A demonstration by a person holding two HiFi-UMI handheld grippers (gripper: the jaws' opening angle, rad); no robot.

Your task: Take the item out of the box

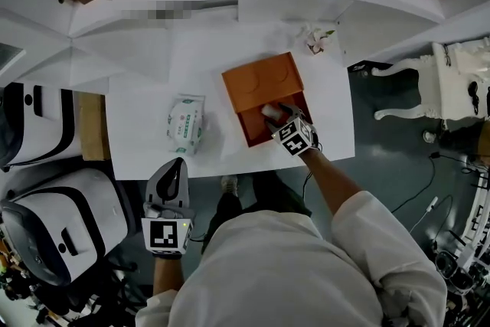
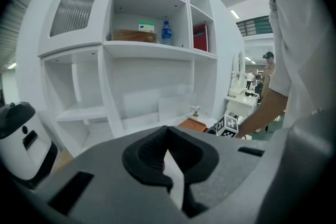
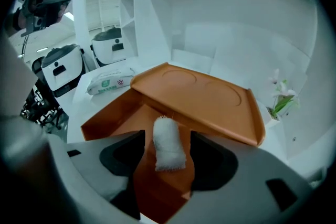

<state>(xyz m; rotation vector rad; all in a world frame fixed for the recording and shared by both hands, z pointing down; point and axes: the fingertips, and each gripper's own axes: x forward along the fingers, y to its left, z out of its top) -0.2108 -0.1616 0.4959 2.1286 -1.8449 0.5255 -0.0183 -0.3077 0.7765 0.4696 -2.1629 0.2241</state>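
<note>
Grey-bodied, the left tool (image 1: 178,163) hangs over the near edge of the white worktop (image 1: 145,99), at about seven o'clock from the box. Its jaws are together, with nothing between them. The right tool (image 3: 167,153) reaches down into the open orange box (image 3: 111,112) — its jaws stand apart, one on either side of a small white rolled cloth (image 3: 168,143). A strip of box floor shows between each pad and the cloth. The cloth lies on the bottom of the box, its long side pointing towards twelve o'clock and its far end close to the lid's near edge. The orange lid (image 3: 205,94), with two shallow round dents in its top, rests across the far part of the box. At nine o'clock from the box, apart from it, a white-and-green pack of wipes (image 1: 186,122) lies flat on the worktop. At one o'clock, beyond the lid, a little potted flower (image 1: 315,38) stands near the back. Farther off rise white shelves (image 2: 142,50) — in the left gripper view a blue bottle (image 2: 166,31) stands on one of them.
</note>
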